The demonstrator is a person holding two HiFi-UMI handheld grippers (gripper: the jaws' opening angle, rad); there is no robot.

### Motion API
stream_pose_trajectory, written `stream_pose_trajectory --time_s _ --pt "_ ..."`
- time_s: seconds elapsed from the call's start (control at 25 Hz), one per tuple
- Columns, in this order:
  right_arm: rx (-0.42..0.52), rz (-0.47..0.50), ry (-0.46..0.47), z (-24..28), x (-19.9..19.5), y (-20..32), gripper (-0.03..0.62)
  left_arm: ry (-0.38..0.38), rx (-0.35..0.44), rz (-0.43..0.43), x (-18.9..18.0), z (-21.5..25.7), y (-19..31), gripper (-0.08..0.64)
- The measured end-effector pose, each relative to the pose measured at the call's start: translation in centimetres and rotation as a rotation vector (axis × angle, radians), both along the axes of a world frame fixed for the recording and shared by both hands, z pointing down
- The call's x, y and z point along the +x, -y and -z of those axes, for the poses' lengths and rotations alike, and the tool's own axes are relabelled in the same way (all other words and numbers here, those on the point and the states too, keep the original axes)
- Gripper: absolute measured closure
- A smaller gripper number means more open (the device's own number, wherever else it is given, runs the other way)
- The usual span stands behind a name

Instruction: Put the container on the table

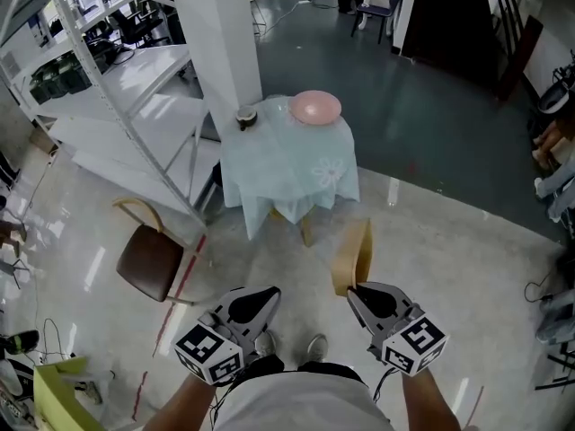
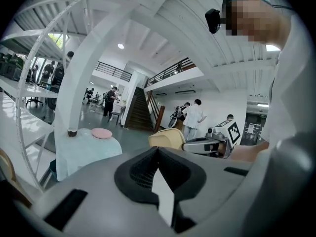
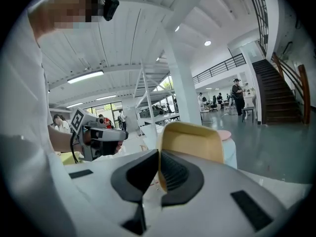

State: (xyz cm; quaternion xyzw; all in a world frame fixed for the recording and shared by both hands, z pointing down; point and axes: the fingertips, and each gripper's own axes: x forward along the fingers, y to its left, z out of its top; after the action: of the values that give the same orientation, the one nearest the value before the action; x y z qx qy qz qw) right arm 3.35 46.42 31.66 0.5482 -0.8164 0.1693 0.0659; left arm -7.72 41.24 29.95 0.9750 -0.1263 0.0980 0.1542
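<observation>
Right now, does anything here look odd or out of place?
Only the pale yellow plastic container: the right gripper pinches its rim, so it hangs on edge above the floor, short of the table draped in pale green cloth. Nothing looks spilled or broken.

A large, open two-storey hall, more workshop or lab than home. It has a polished concrete floor (image 1: 431,124). A thick white column (image 1: 225,34) and white metal racking (image 1: 117,97) stand ahead and left of the left hand-held gripper (image 1: 260,296). A staircase (image 3: 279,90) climbs to a railed mezzanine (image 2: 170,72) under strip ceiling lights (image 3: 85,76), with people (image 2: 195,116) standing well beyond.
</observation>
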Motion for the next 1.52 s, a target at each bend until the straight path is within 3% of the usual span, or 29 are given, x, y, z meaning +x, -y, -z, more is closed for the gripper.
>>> stream_pose_trajectory --time_s 0.48,0.8,1.52 --pt "0.033 0.037 0.017 0.0 3.2 -3.5 0.558 -0.002 0.029 0.063 2.8 0.5 -3.3 0.538" --pt "0.03 0.061 0.03 -0.3 4.1 -3.0 0.558 0.004 0.03 0.088 3.5 0.4 -2.8 0.538" --pt "0.002 0.08 0.013 -1.7 7.4 3.7 0.558 -0.035 0.014 0.105 7.1 -1.0 4.4 0.538"
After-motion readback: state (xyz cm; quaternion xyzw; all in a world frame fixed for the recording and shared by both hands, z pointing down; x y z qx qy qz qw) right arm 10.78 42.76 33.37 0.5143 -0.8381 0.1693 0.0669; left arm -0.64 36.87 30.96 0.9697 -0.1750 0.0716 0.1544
